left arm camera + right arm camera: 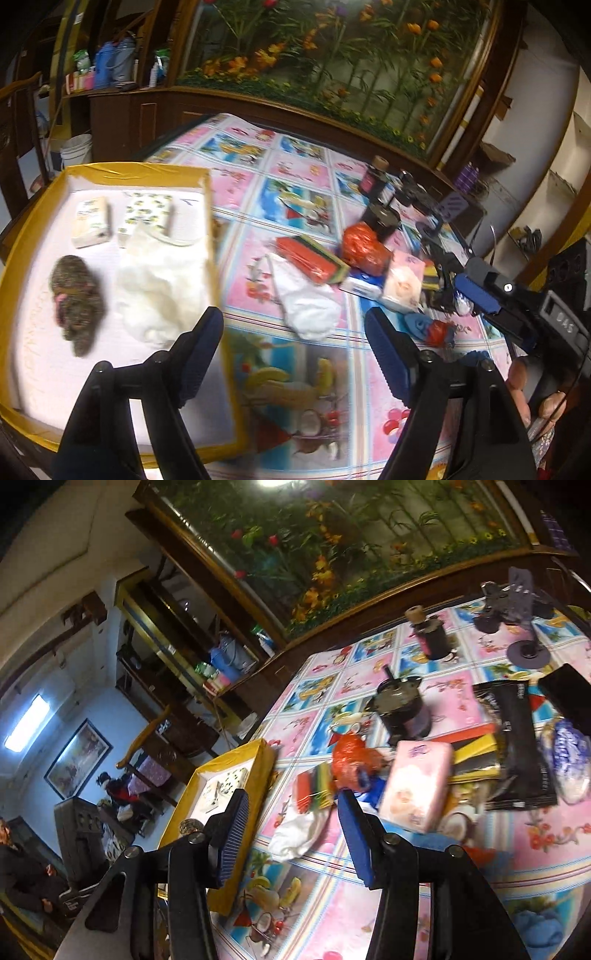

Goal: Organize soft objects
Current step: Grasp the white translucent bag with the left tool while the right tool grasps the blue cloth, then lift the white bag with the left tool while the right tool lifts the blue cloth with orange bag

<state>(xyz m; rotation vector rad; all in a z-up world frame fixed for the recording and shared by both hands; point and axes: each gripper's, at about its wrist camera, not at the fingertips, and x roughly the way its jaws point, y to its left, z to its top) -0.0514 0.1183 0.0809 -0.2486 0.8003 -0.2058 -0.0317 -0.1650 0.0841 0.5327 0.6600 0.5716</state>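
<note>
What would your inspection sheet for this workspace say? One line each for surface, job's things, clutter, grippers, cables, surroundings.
Surface: table under a fruit-print cloth.
Job's things: yellow-rimmed tray holds two tissue packs, a scrubber and a white cloth. On the table: another white cloth, a sponge stack, an orange bag, a pink tissue pack.
Clutter: dark jar, bottle, black packet, phone stand.
Grippers: left gripper open, empty; right gripper open, empty.
Cables: thin black one at the right edge.
Surroundings: flower mural, wooden shelves, a seated person.
</note>
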